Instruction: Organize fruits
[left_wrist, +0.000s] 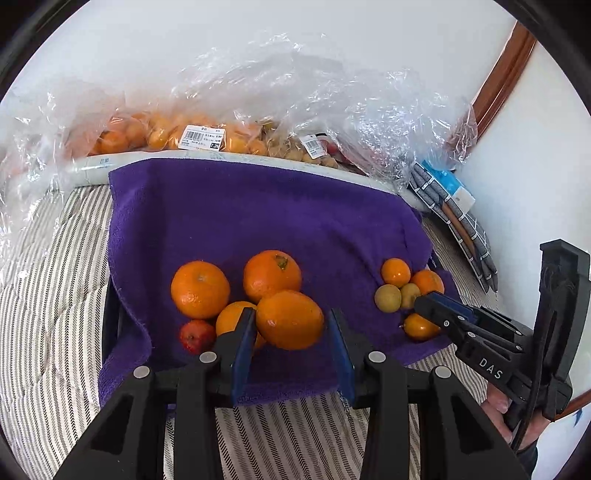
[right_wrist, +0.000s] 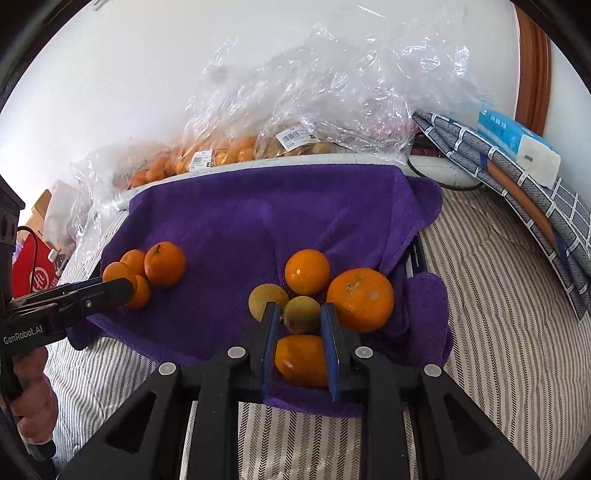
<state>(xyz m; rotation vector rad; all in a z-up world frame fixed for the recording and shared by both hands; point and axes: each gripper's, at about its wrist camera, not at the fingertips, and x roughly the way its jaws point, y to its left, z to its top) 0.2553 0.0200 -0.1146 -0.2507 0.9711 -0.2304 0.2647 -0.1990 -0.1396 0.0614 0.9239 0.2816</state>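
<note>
A purple towel (left_wrist: 240, 221) holds two fruit groups. In the left wrist view, my left gripper (left_wrist: 291, 325) is open around a large orange (left_wrist: 290, 319), pads beside it, not clearly touching. Two more large oranges (left_wrist: 199, 290) and a small red apple (left_wrist: 197, 335) lie beside it. In the right wrist view, my right gripper (right_wrist: 299, 321) stands with its pads close on both sides of a small orange fruit (right_wrist: 301, 360); contact is unclear. A yellow-green fruit (right_wrist: 301, 314) sits between the tips, with another one (right_wrist: 266, 299), a small orange (right_wrist: 306, 271) and a bigger orange (right_wrist: 360, 299) nearby.
Clear plastic bags of fruit (left_wrist: 207, 136) lie on a white tray rim (left_wrist: 110, 166) behind the towel. A folded checked cloth (right_wrist: 517, 192) with a tissue pack (right_wrist: 517, 144) lies at the right. Striped bedding (right_wrist: 498, 295) surrounds the towel. A white wall stands behind.
</note>
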